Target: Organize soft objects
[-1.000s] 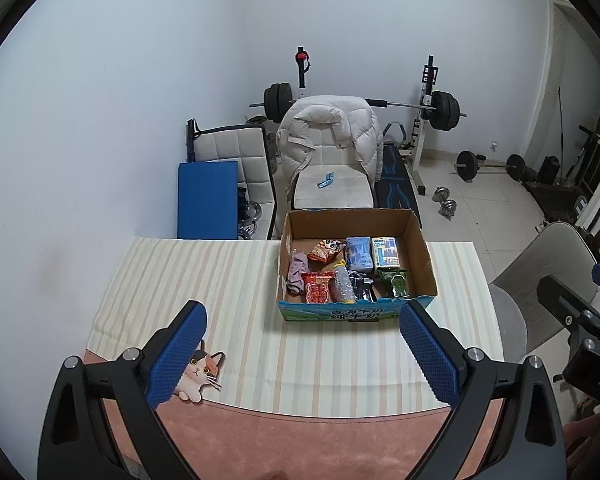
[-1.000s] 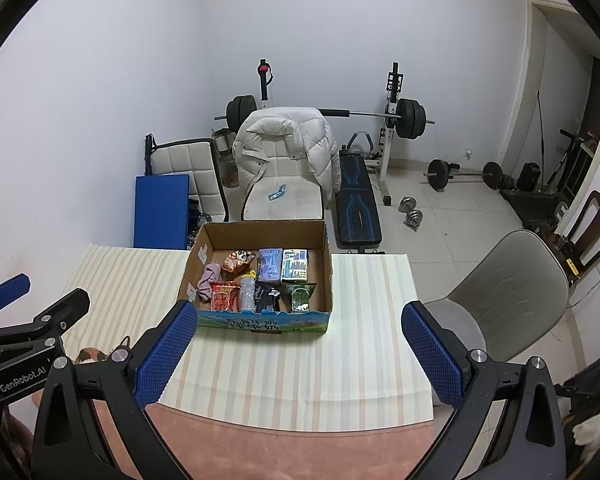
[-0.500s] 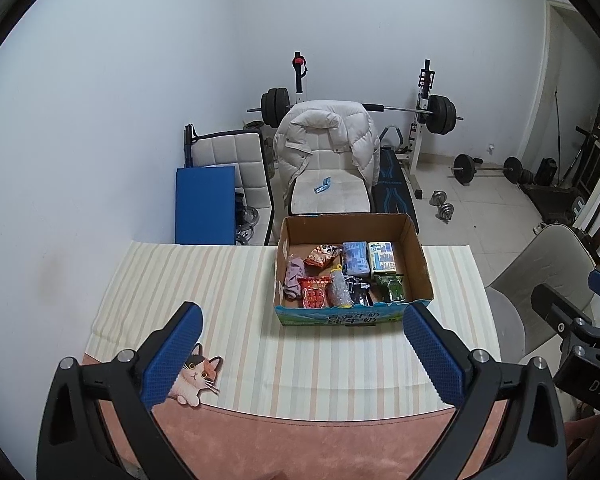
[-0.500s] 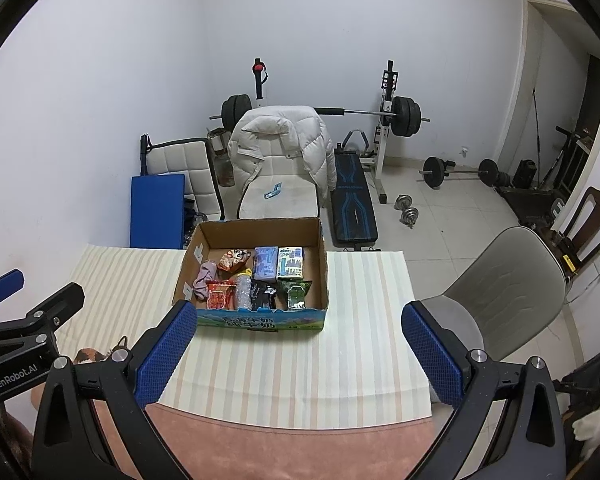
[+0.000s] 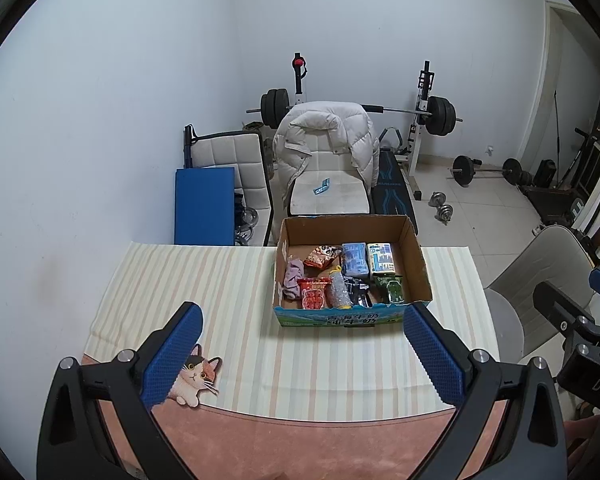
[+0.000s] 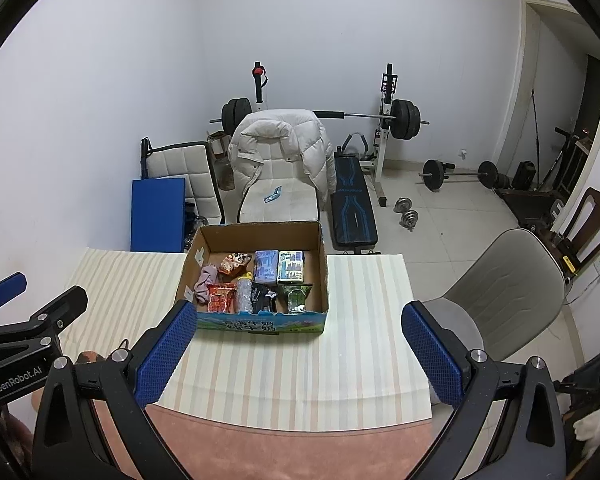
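Left gripper (image 5: 300, 354): jaws wide apart, holding nothing; it hangs above the near part of the bench, on the near side of the box, apart from it.
Right gripper (image 6: 296, 354): jaws wide apart, holding nothing; also on the near side of the box, not touching it.
Box (image 5: 414, 256): open cardboard carton with a blue printed front, standing on the far half of the bench, its back edge at the bench's far edge.
Cloth (image 5: 293, 278): a crumpled mauve piece at the box's left wall, inside.
Red packet (image 5: 313, 294): in the box's front row, just right of the cloth.
Bubble wrap (image 5: 339, 291): clear roll in the box's front row, beside the red packet.
Black packets (image 5: 358, 294): in the box's front row, right of the bubble wrap.
Green packet (image 5: 392, 288): at the front right inside the box.
Snack bag (image 5: 322, 256): orange-red, in the box's back row, left.
Tissue packs (image 5: 356, 258): a blue one and a white-and-blue one side by side in the box's back row, right of the snack bag.
Bench (image 5: 204, 280): covered with a striped cloth; a pink mat lies nearer than the box, under the grippers.
Cat sticker (image 5: 198, 376): on the near left of the bench, well apart from the box.
Chair (image 5: 328, 192): just behind the box, a white puffer jacket over its back.
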Available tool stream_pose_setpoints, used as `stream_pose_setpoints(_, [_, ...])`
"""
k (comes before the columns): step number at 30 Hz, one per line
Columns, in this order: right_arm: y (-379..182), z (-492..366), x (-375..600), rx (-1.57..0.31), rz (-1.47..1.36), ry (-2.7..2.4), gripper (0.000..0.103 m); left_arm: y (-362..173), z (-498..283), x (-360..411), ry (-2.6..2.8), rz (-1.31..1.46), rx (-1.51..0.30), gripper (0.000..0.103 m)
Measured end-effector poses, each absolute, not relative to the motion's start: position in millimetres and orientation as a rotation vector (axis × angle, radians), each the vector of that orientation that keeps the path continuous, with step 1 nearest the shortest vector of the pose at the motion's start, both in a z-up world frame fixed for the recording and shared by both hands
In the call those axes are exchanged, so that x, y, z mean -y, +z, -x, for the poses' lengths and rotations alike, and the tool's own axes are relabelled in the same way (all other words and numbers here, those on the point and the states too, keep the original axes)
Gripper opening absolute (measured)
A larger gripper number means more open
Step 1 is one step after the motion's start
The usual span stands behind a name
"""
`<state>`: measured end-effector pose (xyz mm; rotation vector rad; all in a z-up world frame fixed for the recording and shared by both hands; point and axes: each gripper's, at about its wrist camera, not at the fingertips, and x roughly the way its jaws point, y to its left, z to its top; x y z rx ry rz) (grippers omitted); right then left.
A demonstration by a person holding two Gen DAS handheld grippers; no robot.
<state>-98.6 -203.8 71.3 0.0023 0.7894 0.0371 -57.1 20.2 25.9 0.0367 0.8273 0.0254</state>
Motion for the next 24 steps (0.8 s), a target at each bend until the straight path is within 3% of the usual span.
stream_pose_setpoints(24, [77.4,96.5,200.3,-0.781,0.002,0.052,0.103,23.5,57.9,-16.8,0.024,-0.036,-0.824,0.103])
